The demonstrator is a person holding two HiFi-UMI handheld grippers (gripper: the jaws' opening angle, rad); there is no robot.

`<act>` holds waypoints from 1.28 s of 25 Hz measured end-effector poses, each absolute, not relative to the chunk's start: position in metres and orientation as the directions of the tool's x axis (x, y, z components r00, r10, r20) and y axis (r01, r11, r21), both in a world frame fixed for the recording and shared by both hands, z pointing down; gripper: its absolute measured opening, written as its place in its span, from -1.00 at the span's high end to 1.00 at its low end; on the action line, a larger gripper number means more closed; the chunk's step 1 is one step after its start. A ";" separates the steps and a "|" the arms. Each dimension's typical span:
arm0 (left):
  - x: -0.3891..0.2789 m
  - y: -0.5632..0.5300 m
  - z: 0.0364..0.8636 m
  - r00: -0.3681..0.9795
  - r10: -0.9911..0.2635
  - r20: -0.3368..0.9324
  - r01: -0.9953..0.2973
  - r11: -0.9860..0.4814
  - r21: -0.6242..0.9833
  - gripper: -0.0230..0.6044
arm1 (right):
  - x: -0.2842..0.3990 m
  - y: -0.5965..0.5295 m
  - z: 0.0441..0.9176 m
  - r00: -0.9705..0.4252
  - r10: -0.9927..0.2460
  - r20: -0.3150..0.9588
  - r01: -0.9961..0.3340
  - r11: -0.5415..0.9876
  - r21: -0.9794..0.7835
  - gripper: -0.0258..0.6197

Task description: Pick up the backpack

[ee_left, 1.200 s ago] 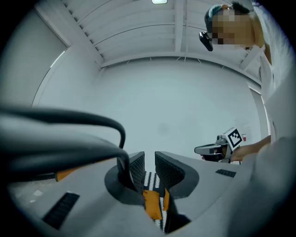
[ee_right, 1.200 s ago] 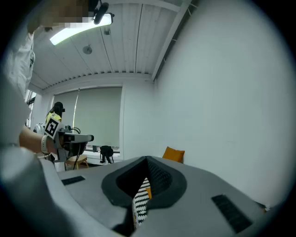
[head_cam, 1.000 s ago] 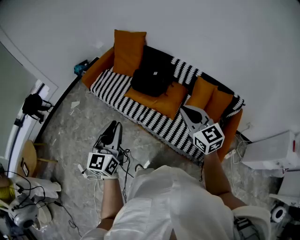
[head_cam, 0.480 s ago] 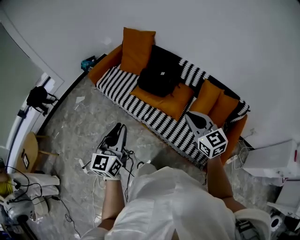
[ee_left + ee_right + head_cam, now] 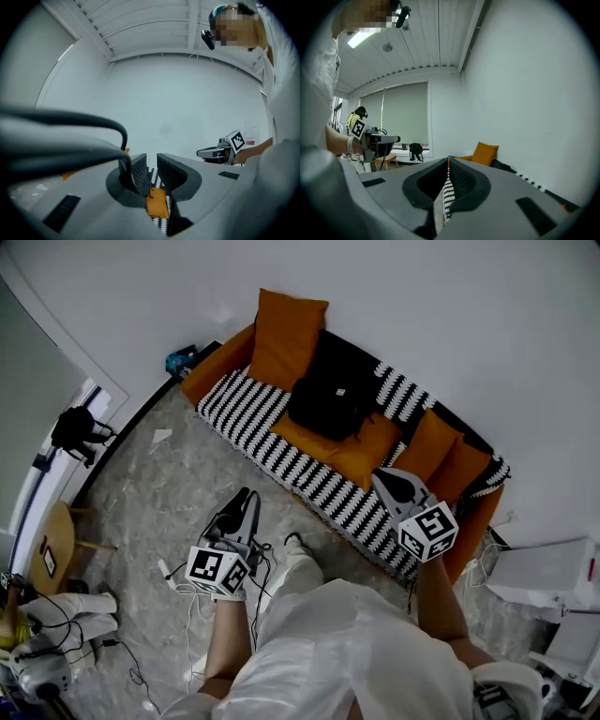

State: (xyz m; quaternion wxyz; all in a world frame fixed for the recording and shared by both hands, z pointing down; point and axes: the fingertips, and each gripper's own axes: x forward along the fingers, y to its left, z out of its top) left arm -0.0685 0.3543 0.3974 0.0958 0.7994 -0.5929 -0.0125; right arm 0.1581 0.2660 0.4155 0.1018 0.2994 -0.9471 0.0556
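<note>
Backpack (image 5: 335,385) status: black, lying on the sofa (image 5: 217,362) against the backrest, at 12 o'clock in the head view, half on a flat orange cushion (image 5: 352,444). Only the head view shows it whole; from there it sits at 1 o'clock from your left gripper (image 5: 247,497) and 11 o'clock from your right gripper (image 5: 382,478), well apart from both. Left gripper view adds the jaw state: tongs stand a narrow gap apart, nothing between them, just orange cushion and striped cover (image 5: 246,413) seen through the gap, with your other gripper at 3 o'clock. Right gripper view shows its tongs pressed together, empty, a sliver of stripes in the seam, one upright orange cushion at 3 o'clock, plus a second person in a yellow vest (image 5: 357,117) at 9 o'clock, whom the head view doesn't clearly give. Count: one backpack, one sofa, four orange cushions, two grippers, one marker cube (image 5: 216,570) on each. Pose: both your forearms reach forward, grippers roughly level and aimed at the sofa; left one over the stone floor (image 5: 159,493), right one over the sofa's front edge.
</note>
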 end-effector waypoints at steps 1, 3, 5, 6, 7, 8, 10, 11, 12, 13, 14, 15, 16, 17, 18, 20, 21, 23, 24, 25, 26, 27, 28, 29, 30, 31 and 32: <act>-0.073 0.344 0.398 0.305 -0.948 0.093 -0.943 -0.287 0.171 0.65 | 0.152 0.257 0.415 -0.797 -0.558 0.231 -0.581 0.813 -0.040 0.86; -0.084 0.323 0.398 0.323 -0.942 0.089 -0.937 -0.304 0.172 0.65 | 0.140 0.239 0.414 -0.791 -0.564 0.239 -0.587 0.809 -0.036 0.86; -0.101 0.303 0.396 0.334 -0.939 0.084 -0.932 -0.317 0.174 0.65 | 0.123 0.220 0.413 -0.783 -0.572 0.243 -0.597 0.802 -0.036 0.86; -0.112 0.294 0.394 0.338 -0.937 0.082 -0.931 -0.320 0.176 0.65 | 0.114 0.211 0.412 -0.779 -0.577 0.244 -0.603 0.797 -0.037 0.85; -0.123 0.285 0.393 0.341 -0.936 0.081 -0.929 -0.324 0.178 0.65 | 0.104 0.202 0.411 -0.775 -0.583 0.245 -0.608 0.793 -0.039 0.85; -0.135 0.277 0.393 0.345 -0.935 0.081 -0.928 -0.327 0.179 0.65 | 0.095 0.194 0.410 -0.772 -0.587 0.244 -0.613 0.789 -0.041 0.85; -0.156 0.260 0.391 0.352 -0.933 0.081 -0.925 -0.334 0.180 0.65 | 0.076 0.179 0.409 -0.766 -0.595 0.243 -0.622 0.781 -0.049 0.85; -0.166 0.253 0.391 0.356 -0.931 0.080 -0.924 -0.338 0.181 0.65 | 0.068 0.174 0.410 -0.763 -0.599 0.243 -0.627 0.777 -0.054 0.85; -0.175 0.246 0.392 0.361 -0.929 0.080 -0.922 -0.343 0.182 0.65 | 0.061 0.169 0.411 -0.759 -0.603 0.245 -0.632 0.773 -0.058 0.85; -0.183 0.239 0.392 0.366 -0.927 0.079 -0.920 -0.348 0.182 0.65 | 0.055 0.165 0.412 -0.755 -0.607 0.248 -0.637 0.768 -0.061 0.85; -0.191 0.232 0.393 0.371 -0.925 0.078 -0.918 -0.353 0.182 0.65 | 0.049 0.160 0.414 -0.751 -0.611 0.251 -0.642 0.764 -0.061 0.85; -0.197 0.224 0.393 0.376 -0.923 0.076 -0.916 -0.358 0.182 0.65 | 0.043 0.156 0.416 -0.746 -0.615 0.255 -0.647 0.761 -0.059 0.85; -0.202 0.218 0.394 0.381 -0.922 0.075 -0.914 -0.363 0.182 0.65 | 0.039 0.152 0.418 -0.743 -0.616 0.261 -0.649 0.758 -0.059 0.85; -0.206 0.212 0.395 0.384 -0.920 0.073 -0.912 -0.366 0.184 0.65 | 0.035 0.150 0.421 -0.740 -0.616 0.270 -0.651 0.757 -0.059 0.85; -0.208 0.208 0.396 0.386 -0.920 0.072 -0.911 -0.368 0.186 0.65 | 0.032 0.148 0.424 -0.738 -0.613 0.281 -0.651 0.757 -0.059 0.85; -0.213 0.201 0.398 0.387 -0.920 0.068 -0.909 -0.368 0.194 0.65 | 0.028 0.144 0.430 -0.733 -0.609 0.303 -0.652 0.756 -0.058 0.85; -0.215 0.197 0.399 0.388 -0.919 0.066 -0.908 -0.369 0.199 0.65 | 0.027 0.141 0.431 -0.730 -0.609 0.311 -0.654 0.755 -0.057 0.85; -0.217 0.188 0.403 0.391 -0.918 0.068 -0.905 -0.370 0.208 0.65 | 0.026 0.132 0.434 -0.723 -0.612 0.321 -0.659 0.750 -0.056 0.85; -0.217 0.183 0.405 0.393 -0.917 0.071 -0.904 -0.372 0.211 0.65 | 0.026 0.127 0.436 -0.721 -0.612 0.325 -0.661 0.748 -0.056 0.85; -0.217 0.178 0.407 0.397 -0.915 0.075 -0.903 -0.374 0.213 0.65 | 0.026 0.121 0.437 -0.720 -0.612 0.329 -0.661 0.748 -0.055 0.85; -0.216 0.173 0.408 0.400 -0.913 0.078 -0.901 -0.377 0.214 0.65 | 0.025 0.115 0.439 -0.719 -0.611 0.332 -0.661 0.748 -0.055 0.85; -0.215 0.168 0.410 0.404 -0.911 0.081 -0.900 -0.380 0.214 0.65 | 0.024 0.108 0.441 -0.718 -0.611 0.334 -0.662 0.747 -0.057 0.83; -0.214 0.161 0.411 0.407 -0.909 0.084 -0.899 -0.383 0.214 0.65 | 0.024 0.101 0.443 -0.718 -0.611 0.335 -0.663 0.746 -0.060 0.79; -0.213 0.155 0.411 0.411 -0.907 0.088 -0.897 -0.386 0.213 0.65 | 0.023 0.093 0.445 -0.717 -0.610 0.336 -0.664 0.745 -0.063 0.68; -0.211 0.147 0.412 0.415 -0.905 0.092 -0.896 -0.390 0.213 0.65 | 0.022 0.085 0.446 -0.718 -0.609 0.337 -0.663 0.745 -0.065 0.64; -0.208 0.139 0.413 0.420 -0.902 0.096 -0.894 -0.394 0.215 0.65 | 0.022 0.077 0.448 -0.717 -0.608 0.339 -0.663 0.746 -0.064 0.64; -0.205 0.131 0.413 0.427 -0.899 0.100 -0.891 -0.399 0.217 0.65 | 0.022 0.068 0.451 -0.716 -0.608 0.343 -0.663 0.747 -0.061 0.64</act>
